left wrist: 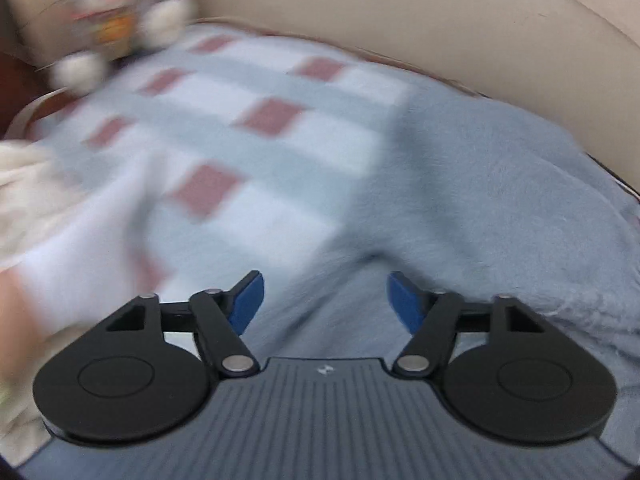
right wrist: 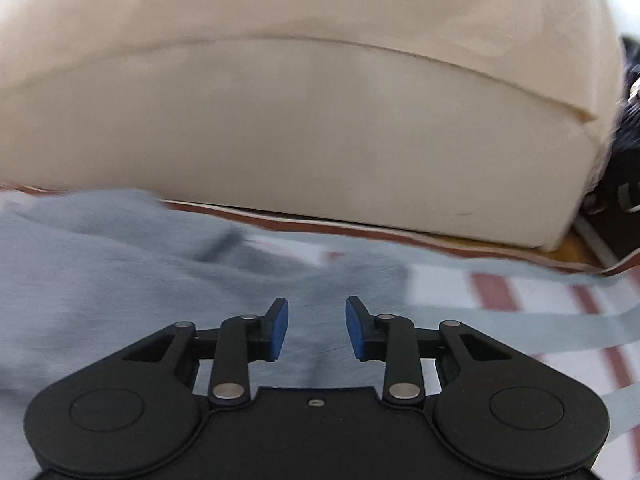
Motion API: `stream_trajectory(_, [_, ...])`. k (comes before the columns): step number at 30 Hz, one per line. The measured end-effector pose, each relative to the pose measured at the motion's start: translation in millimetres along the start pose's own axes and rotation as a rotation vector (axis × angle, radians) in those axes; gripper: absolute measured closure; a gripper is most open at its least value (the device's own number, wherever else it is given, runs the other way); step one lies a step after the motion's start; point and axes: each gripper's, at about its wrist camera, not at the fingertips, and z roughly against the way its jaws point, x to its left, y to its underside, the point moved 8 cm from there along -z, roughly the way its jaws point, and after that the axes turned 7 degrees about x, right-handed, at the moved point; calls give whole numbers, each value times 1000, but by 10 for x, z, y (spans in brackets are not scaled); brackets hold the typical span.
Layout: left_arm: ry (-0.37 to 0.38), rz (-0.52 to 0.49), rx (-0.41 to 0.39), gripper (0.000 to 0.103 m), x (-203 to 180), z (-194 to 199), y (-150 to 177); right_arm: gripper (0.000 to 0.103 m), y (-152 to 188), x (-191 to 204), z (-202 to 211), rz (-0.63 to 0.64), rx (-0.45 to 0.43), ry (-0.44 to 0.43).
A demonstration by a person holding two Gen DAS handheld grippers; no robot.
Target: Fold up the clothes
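A fuzzy light-blue garment (left wrist: pixel 480 208) lies spread on a checked bedcover (left wrist: pixel 256 120) of pale blue, white and dusty-red squares. Above it hangs my left gripper (left wrist: pixel 325 300), its blue pads wide apart with nothing between them. In the right wrist view the same blue garment (right wrist: pixel 120 264) covers the left and middle, bunched into soft folds. My right gripper (right wrist: pixel 317 328) stands over it with the jaws partly apart; no cloth is pinched between the pads. Both views are blurred by motion.
A plush toy (left wrist: pixel 116 20) sits at the far left corner of the bed. A cream cushion or headboard (right wrist: pixel 320 120) rises behind the bed. A white cloth and a hand (left wrist: pixel 24 216) show at the left edge. Dark clutter (right wrist: pixel 628 136) lies off the right.
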Motion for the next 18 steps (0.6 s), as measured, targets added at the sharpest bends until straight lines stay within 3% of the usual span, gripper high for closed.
stream_trajectory(2, [152, 27, -53, 34, 17, 491, -40, 67, 122, 156, 198, -14, 42, -132])
stream_trajectory(4, [223, -5, -87, 33, 27, 841, -31, 66, 248, 346, 433, -54, 82, -274])
stream_trajectory(6, [193, -100, -66, 33, 53, 972, 66, 66, 377, 594, 696, -126, 128, -426])
stream_trajectory(9, [119, -247, 43, 33, 221, 868, 427, 66, 589, 1130, 1133, -179, 192, -625])
stream_trajectory(12, [85, -297, 166, 33, 519, 680, 795, 64, 958, 1803, 1587, -89, 255, -761])
stream_trajectory(13, [108, -266, 223, 34, 640, 610, 922, 63, 1114, 2022, 1708, -41, 280, -795])
stream_trajectory(15, [231, -137, 367, 34, 842, 471, 1172, 63, 1427, 2452, 1966, 105, 334, -835])
stream_trajectory(18, [434, 79, 536, 35, 1055, 344, 1503, 63, 1760, 2980, 2260, 378, 338, -790])
